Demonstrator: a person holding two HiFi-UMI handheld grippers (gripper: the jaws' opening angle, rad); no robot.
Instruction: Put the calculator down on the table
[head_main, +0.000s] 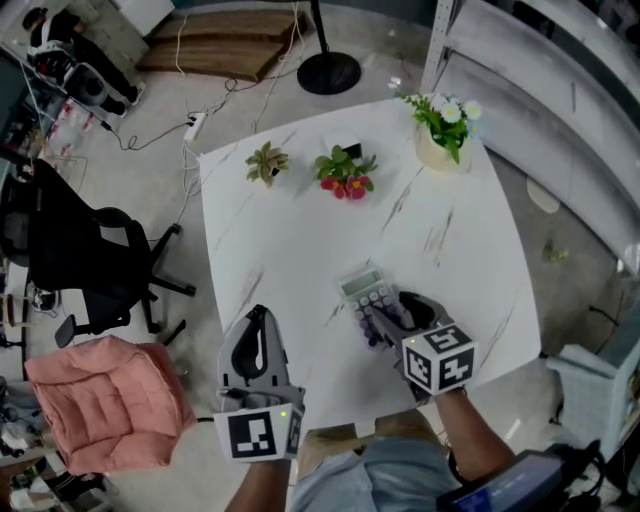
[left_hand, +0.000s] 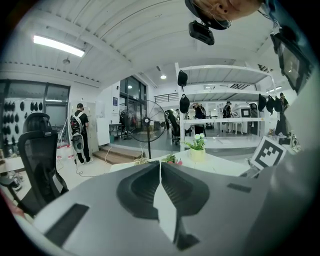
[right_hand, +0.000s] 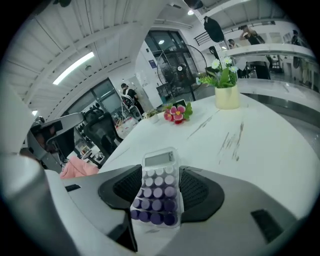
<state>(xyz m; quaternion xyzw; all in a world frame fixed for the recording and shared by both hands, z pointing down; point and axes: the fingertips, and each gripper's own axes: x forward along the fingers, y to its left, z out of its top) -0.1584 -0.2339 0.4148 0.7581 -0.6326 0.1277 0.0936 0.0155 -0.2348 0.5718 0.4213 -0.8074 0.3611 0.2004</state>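
A small calculator (head_main: 366, 293) with a grey display and purple keys lies flat on the white marble table (head_main: 290, 240), near its front edge. My right gripper (head_main: 385, 318) sits around the calculator's near end. In the right gripper view the calculator (right_hand: 156, 192) lies between the two dark pads (right_hand: 197, 192), and the jaws stand wide and do not press it. My left gripper (head_main: 257, 322) hovers over the table's front left corner. In the left gripper view the left gripper (left_hand: 160, 169) is shut, its jaws meeting with nothing between them.
At the table's far side stand a small green plant (head_main: 266, 162), a plant with red flowers (head_main: 345, 172) and a pot of white flowers (head_main: 443, 125). A black office chair (head_main: 85, 250) and a pink cushioned seat (head_main: 105, 400) are left of the table.
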